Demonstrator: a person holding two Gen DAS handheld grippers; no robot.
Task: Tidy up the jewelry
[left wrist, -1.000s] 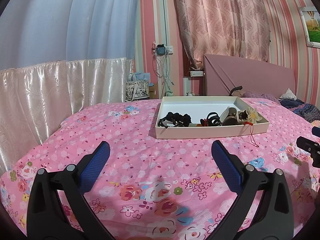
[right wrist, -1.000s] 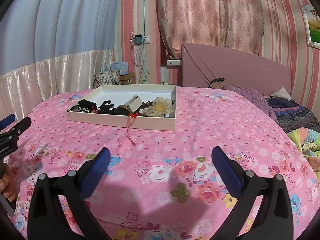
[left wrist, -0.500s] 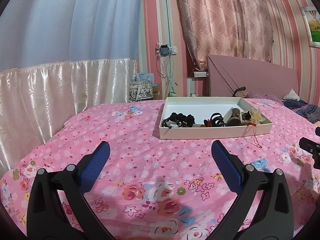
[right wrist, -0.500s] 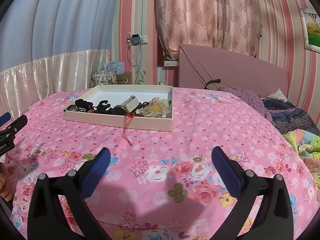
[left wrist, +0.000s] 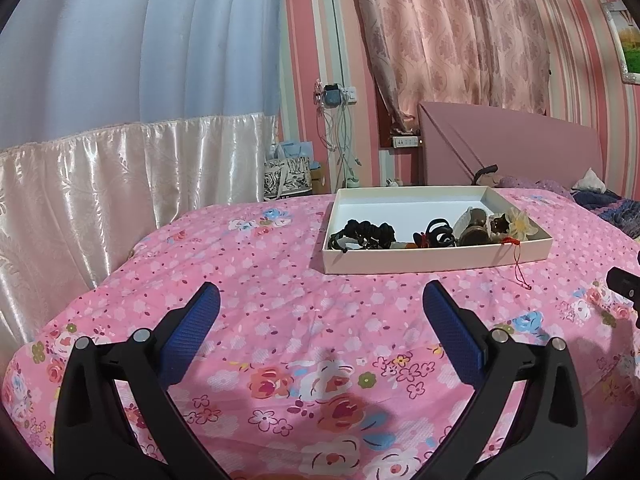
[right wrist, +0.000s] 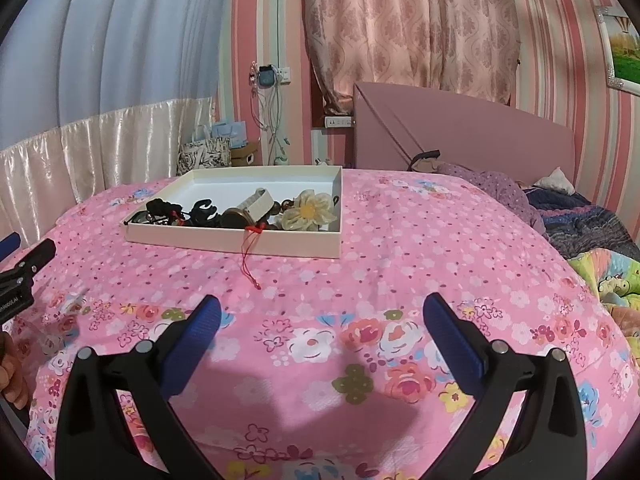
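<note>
We hold both grippers low over the bed (left wrist: 280, 280), each with its jaws spread wide and nothing between them. The left gripper (left wrist: 320, 304) and the right gripper (right wrist: 320, 316) both face the white tray (right wrist: 232, 242), which sits ahead of us on the pink floral bedspread, well apart from either tool.

The tray lies ahead and to the right of the left gripper, and ahead and to the left of the right gripper, so it sits roughly between the two. Its long axis runs across our view, its near wall facing us. In our judgement the right gripper is the nearer one to the flower end of the tray, the left to the dark end.

All the jewelry is crowded along the tray's near side. From the left gripper's side we see a black bunched fabric scrunchie (left wrist: 370, 232), then a black glossy claw clip (right wrist: 204, 210), a pale band (right wrist: 258, 202) lying against a brown rounded piece, and a cream fabric flower (right wrist: 308, 212) with soft crinkled petals. A thin red cord (right wrist: 250, 258) drapes over the near wall and trails onto the bedspread, limp and likely to snag. The tray looks like stiff, smooth card with low upright walls.
</note>
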